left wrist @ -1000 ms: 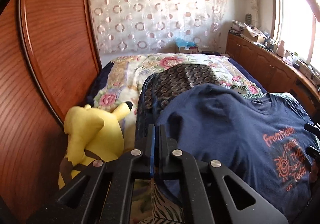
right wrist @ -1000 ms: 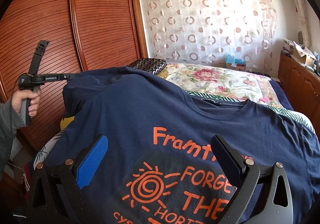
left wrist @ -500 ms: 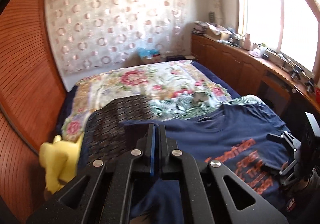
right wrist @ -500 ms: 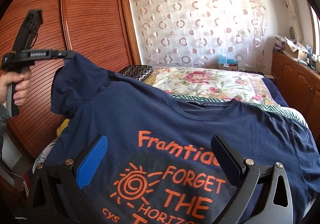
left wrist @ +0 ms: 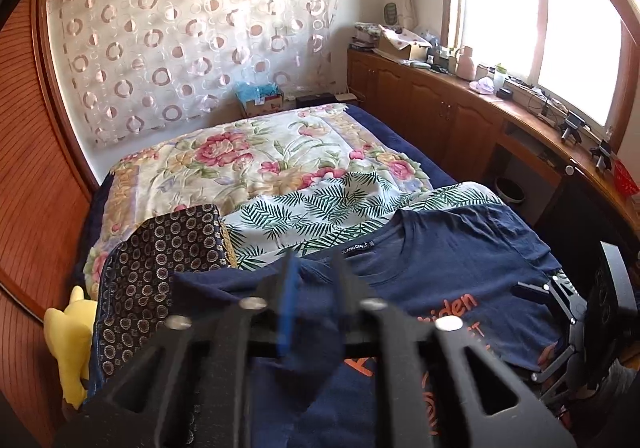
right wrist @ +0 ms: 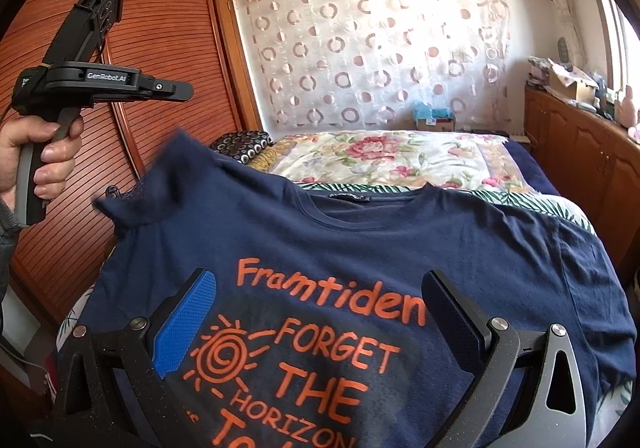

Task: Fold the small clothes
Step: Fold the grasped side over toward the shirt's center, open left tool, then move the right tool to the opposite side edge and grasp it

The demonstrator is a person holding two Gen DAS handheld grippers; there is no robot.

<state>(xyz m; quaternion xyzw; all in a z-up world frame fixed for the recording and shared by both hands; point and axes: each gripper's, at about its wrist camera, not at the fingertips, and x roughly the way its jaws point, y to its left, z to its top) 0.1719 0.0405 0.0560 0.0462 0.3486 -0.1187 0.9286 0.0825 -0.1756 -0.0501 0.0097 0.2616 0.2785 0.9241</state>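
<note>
A navy T-shirt [right wrist: 400,248] with orange print lies face up on the bed, also visible in the left wrist view [left wrist: 440,260]. Its left sleeve [right wrist: 160,188] is blurred and dropping loose, just under my left gripper [right wrist: 184,91], which a hand holds in the air above the shirt's left shoulder. In the left wrist view that gripper's [left wrist: 316,268] jaws are opening, and the navy sleeve cloth [left wrist: 312,352] hangs below the gap without being pinched. My right gripper [right wrist: 318,284] hovers wide open over the print, with nothing between its fingers.
A dark patterned cloth [left wrist: 160,260] and a yellow plush toy [left wrist: 70,340] sit at the bed's left edge. A floral bedspread [left wrist: 260,152] and a palm-leaf sheet [left wrist: 320,212] lie beyond the shirt. A wooden wardrobe [right wrist: 160,28] stands left, cluttered cabinets [left wrist: 460,108] right.
My left gripper lifted the sleeve and swung it inward over the shirt, then its jaws parted and the sleeve dropped free. The right gripper stayed open in place.
</note>
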